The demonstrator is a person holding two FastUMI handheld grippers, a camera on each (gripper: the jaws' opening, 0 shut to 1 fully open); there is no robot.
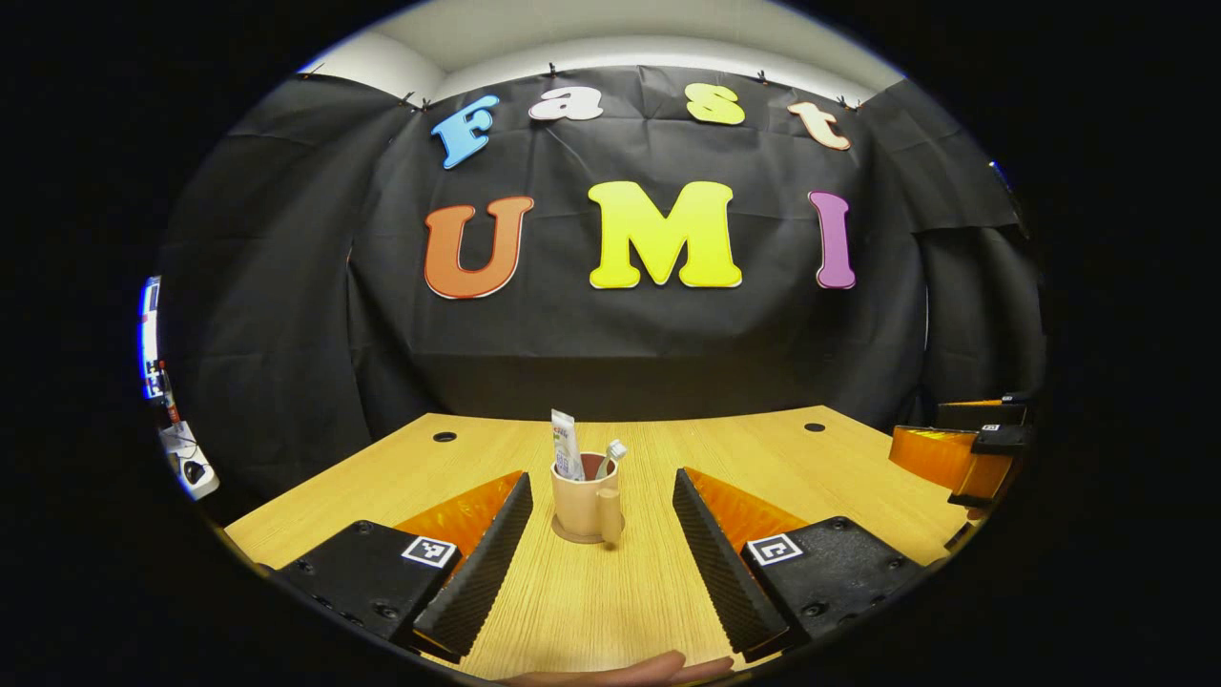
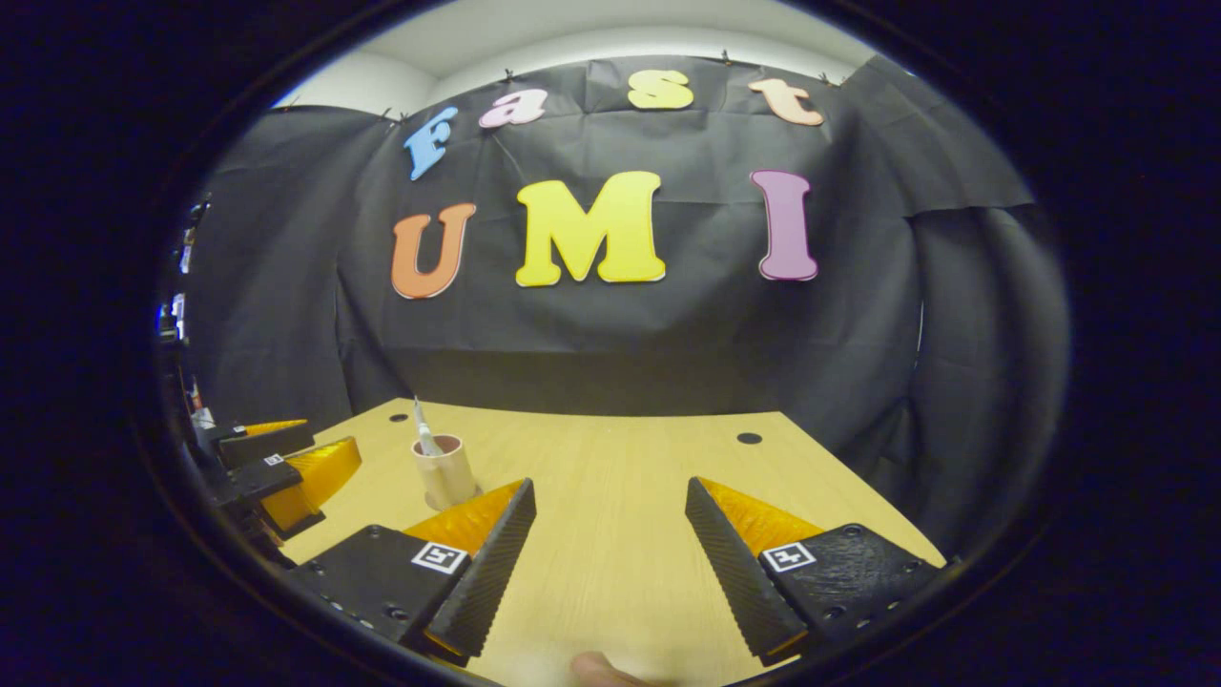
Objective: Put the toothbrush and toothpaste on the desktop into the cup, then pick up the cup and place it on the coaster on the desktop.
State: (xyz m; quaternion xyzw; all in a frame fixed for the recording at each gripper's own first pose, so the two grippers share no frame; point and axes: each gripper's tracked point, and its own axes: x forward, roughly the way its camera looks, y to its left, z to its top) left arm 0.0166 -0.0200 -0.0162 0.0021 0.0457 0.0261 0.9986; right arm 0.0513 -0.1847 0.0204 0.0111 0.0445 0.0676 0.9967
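Both tools, left (image 1: 603, 520) and right (image 2: 610, 530), gape empty; cup (image 1: 584, 503) sits on coaster (image 1: 563, 535).

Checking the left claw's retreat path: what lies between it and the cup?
Only bare desktop, as the left gripper view shows: the left claw is open, and the cup stands on its coaster beyond the fingertips.

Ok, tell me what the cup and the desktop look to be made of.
The cup looks like matte plastic or glazed ceramic: plain beige, smooth, only a dull sheen; which one I cannot tell. The desktop looks like light wood or wood-look laminate: fine straight grain lines, flat satin surface.
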